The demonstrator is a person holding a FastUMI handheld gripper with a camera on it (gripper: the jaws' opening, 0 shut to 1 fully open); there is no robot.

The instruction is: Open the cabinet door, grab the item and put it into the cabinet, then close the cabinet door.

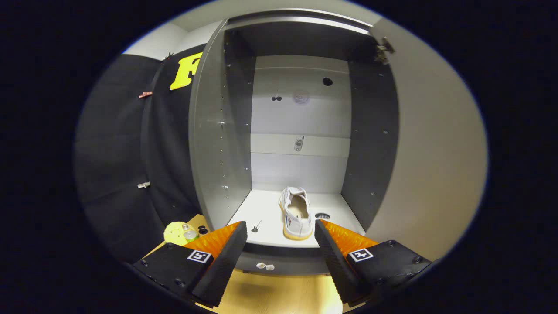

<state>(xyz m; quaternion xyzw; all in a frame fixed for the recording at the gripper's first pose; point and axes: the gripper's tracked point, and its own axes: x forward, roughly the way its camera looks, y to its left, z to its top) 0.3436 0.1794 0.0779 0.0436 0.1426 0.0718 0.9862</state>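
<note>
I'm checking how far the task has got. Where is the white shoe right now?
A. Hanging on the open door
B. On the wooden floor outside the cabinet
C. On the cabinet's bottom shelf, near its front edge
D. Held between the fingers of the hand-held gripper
C. The white shoe stands on the bottom shelf of the open cabinet, just beyond the hand-held gripper, whose fingers are spread apart and hold nothing.

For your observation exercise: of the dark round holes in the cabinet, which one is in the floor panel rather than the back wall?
The hole right of the white shoe, just ahead of the open gripper; the others sit high on the back wall.
</note>
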